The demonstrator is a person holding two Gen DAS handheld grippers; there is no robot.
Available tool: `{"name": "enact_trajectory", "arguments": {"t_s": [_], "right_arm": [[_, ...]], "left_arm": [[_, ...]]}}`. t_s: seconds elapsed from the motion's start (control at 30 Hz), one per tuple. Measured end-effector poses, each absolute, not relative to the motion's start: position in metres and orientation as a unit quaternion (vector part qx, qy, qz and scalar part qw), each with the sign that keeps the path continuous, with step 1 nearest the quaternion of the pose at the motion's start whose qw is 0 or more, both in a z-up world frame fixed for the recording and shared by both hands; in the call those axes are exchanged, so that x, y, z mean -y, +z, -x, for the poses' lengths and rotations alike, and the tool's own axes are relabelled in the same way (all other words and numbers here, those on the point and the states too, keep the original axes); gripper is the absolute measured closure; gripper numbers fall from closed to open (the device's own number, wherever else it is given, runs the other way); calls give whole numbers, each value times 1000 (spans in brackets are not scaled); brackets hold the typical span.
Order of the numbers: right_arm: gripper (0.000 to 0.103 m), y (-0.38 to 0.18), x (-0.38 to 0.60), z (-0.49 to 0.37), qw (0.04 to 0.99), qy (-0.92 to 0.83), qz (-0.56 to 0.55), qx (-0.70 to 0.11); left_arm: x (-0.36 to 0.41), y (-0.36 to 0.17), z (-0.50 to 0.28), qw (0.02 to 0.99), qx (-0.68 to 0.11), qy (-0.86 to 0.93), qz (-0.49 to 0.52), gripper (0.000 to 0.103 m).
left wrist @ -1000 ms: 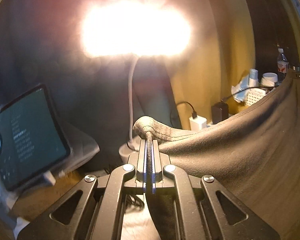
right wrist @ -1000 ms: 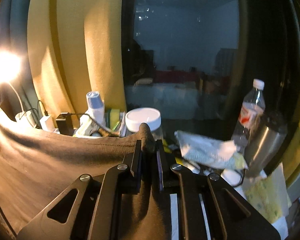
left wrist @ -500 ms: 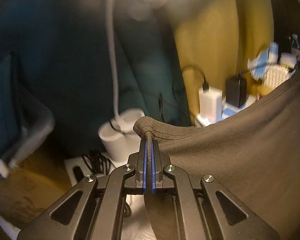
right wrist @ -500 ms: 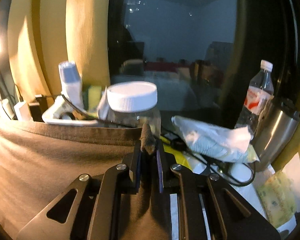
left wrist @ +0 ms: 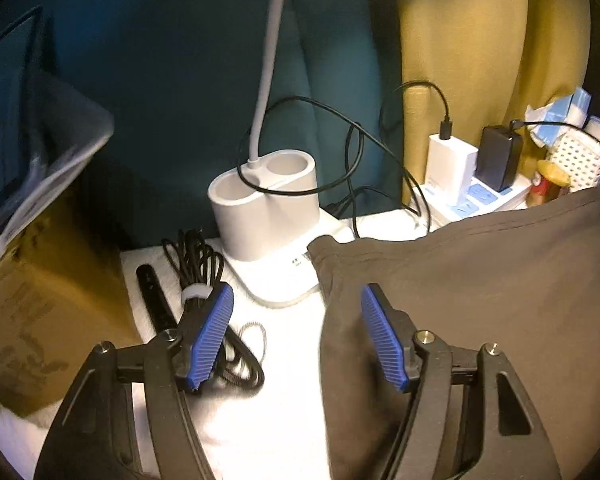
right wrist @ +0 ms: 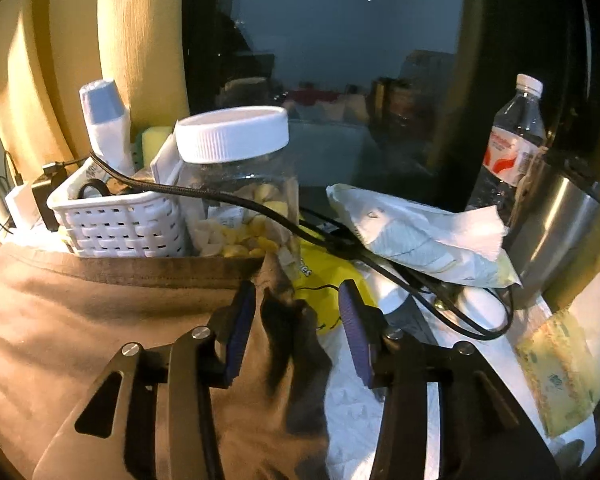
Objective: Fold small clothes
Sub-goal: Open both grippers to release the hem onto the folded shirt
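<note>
A: Between your right gripper [right wrist: 298, 320] jaws sits the brown garment [left wrist: 480, 300] corner, loose; they've just been opening.

B: Same on your left gripper [left wrist: 296, 328], spread wide, cloth by one pad. Lamp base [left wrist: 264, 204] and jar [right wrist: 240, 184] crowd the far edge.

Matt brown cloth garment [left wrist: 480, 280], ribbed blue gripper pads [left wrist: 210, 332], glossy steel tumbler [right wrist: 560, 232], perforated white plastic basket [right wrist: 116, 224].

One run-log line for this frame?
left gripper: just opened | right gripper: just opened | brown garment: released, lying on table
</note>
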State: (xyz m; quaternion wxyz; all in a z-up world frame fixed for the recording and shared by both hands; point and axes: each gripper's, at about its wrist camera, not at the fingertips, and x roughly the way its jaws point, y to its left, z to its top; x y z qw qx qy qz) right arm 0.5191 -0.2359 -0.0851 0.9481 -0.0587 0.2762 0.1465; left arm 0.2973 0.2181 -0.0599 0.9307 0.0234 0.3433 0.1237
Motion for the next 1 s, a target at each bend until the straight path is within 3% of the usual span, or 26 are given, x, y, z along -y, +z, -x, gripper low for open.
{"name": "enact_trajectory", "arguments": {"t_s": [1.0], "right_arm": [[57,-142,342,-343,903,165,-26,-396]], "left_arm": [[-143,-89,-115,922,-382,49,38,37]]}}
